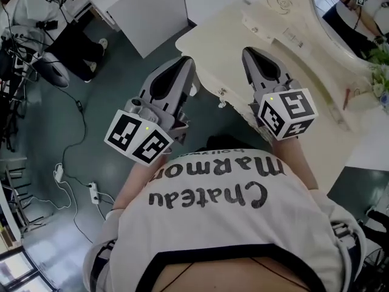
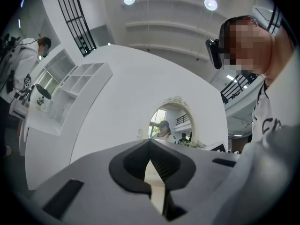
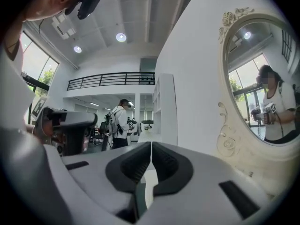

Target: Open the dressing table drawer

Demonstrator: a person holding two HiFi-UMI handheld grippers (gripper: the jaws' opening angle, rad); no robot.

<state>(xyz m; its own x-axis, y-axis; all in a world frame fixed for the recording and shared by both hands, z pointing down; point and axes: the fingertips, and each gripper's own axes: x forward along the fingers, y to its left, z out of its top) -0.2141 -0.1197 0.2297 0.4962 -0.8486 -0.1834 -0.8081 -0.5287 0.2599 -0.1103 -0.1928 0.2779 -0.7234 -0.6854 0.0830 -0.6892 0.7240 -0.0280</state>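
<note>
Our left gripper and right gripper are both pressed together and empty, held at the front edge of the dressing table. We judge they only prepare. The drawer knob, under that edge between them, is not yet gripped.

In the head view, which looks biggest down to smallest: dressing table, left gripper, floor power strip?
1. Dressing table, largest.
2. Left gripper, though being close to the lens enlarges it.
3. Power strip, smallest.
</note>
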